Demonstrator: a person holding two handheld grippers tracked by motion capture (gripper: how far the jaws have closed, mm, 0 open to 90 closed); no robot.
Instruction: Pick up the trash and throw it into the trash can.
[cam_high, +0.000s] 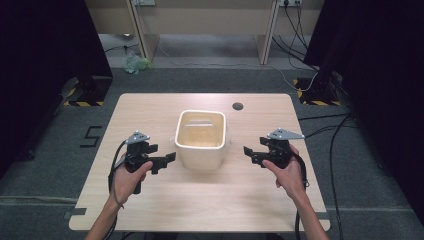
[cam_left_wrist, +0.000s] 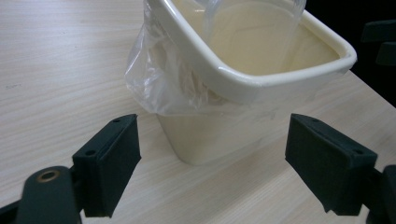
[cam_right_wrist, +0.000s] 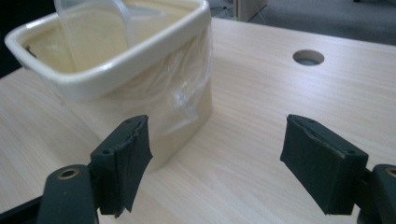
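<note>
A cream plastic bin (cam_high: 201, 139) stands at the middle of the wooden table (cam_high: 150, 200), lined with a clear plastic bag (cam_left_wrist: 161, 77) whose edge hangs over the rim on both sides. My left gripper (cam_high: 169, 161) is just left of the bin, jaws open and pointed at it, nothing between them. My right gripper (cam_high: 248, 152) is to the bin's right, also open and empty. In the left gripper view the bin (cam_left_wrist: 243, 70) fills the gap beyond the jaws. In the right gripper view the bin (cam_right_wrist: 116, 70) sits ahead of the left jaw, with bag film (cam_right_wrist: 187, 88) draped on its side.
A round cable hole (cam_high: 238, 106) lies in the table behind the bin. Black stands and cables flank the table on the floor. Bare wood surrounds the bin on all sides.
</note>
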